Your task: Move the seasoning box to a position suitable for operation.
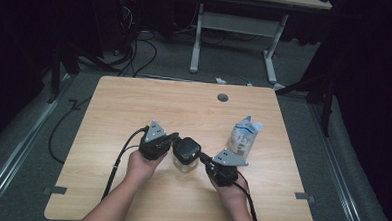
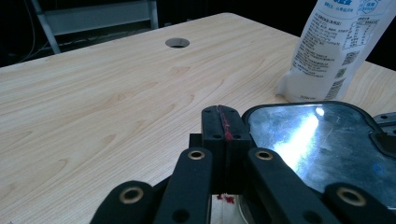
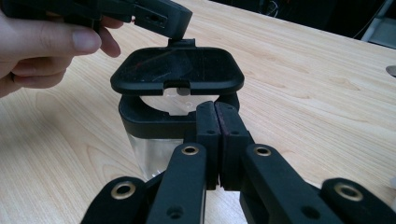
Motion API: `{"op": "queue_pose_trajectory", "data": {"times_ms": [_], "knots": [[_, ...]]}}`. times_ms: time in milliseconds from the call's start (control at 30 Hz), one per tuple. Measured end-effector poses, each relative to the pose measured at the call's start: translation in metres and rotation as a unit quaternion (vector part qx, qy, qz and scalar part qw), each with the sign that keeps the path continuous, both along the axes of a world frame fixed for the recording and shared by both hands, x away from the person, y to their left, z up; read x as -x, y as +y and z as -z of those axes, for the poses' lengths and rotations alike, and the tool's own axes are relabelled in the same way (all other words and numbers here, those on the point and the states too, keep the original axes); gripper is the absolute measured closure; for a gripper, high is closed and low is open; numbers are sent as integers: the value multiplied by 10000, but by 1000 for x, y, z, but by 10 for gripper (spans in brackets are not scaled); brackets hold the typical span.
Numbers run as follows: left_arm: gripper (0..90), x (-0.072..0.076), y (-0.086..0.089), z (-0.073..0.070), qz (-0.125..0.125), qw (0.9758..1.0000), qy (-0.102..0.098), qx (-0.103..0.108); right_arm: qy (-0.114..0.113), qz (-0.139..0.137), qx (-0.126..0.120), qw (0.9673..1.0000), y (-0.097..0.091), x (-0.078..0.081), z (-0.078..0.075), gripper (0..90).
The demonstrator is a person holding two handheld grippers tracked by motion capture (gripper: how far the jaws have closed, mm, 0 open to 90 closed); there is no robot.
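Note:
A clear jar (image 1: 184, 165) (image 3: 152, 151) with a black collar stands at the middle front of the wooden table (image 1: 134, 103). Its black square lid (image 1: 186, 149) (image 3: 177, 70) (image 2: 317, 149) is tilted up off the collar. My left gripper (image 1: 175, 138) (image 2: 222, 112) (image 3: 175, 28) reaches in from the left and is shut on the small tab at the lid's edge. From the right, my right gripper (image 1: 205, 159) (image 3: 215, 106) is shut, its tips against the collar below the lid. Whether it pinches anything I cannot tell.
A white and blue printed pouch (image 1: 244, 135) (image 2: 336, 46) stands upright just right of the jar. A round cable hole (image 1: 222, 97) (image 2: 177, 43) sits near the table's far edge. Another desk's legs and cables lie on the floor beyond.

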State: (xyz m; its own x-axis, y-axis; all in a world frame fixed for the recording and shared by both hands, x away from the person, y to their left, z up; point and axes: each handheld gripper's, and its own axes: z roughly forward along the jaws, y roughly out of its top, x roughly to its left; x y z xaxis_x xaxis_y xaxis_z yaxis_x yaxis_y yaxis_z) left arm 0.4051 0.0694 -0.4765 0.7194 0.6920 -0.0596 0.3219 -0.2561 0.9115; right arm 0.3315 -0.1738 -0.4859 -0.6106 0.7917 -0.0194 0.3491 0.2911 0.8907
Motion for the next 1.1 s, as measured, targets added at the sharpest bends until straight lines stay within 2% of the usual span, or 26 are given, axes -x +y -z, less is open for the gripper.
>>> {"op": "queue_pose_trajectory", "data": {"times_ms": [300,367,500,533,567,600,633,667,800,900,967,1000,1100], "knots": [[899,2,2,-1,-24,10000,27,5,-27,-52,-14,10000,3,-3,-2,889],[889,5,7,-1,-42,10000,42,78,-36,-58,-56,10000,3,-4,-3,889],[879,15,21,2,-81,9999,86,116,-91,-70,-68,9999,3,-5,-6,888],[877,23,27,5,-101,9997,136,146,-97,-79,-72,9999,4,-5,-6,888],[876,23,27,5,-101,9997,136,146,-97,-79,-72,9999,4,-5,-6,888],[875,31,32,10,-105,9996,190,167,-87,-93,-90,9999,4,-5,-7,888],[872,31,32,10,-105,9996,190,167,-87,-93,-90,9999,4,-5,-7,888],[872,39,34,16,-76,9995,254,168,-73,-88,-114,9999,5,-5,-7,888],[865,50,31,23,39,9994,297,196,-72,-111,-96,9999,6,-7,-7,888],[868,55,28,23,90,9994,267,191,-62,-111,-100,9999,8,-6,-6,889],[868,58,25,22,138,9993,255,239,-71,-114,-95,9999,9,-6,-7,888],[868,61,24,20,191,9989,268,327,-84,-120,-118,9998,9,-6,-7,888],[868,63,22,18,230,9988,241,362,-100,-130,-137,9998,9,-6,-8,888]]}}
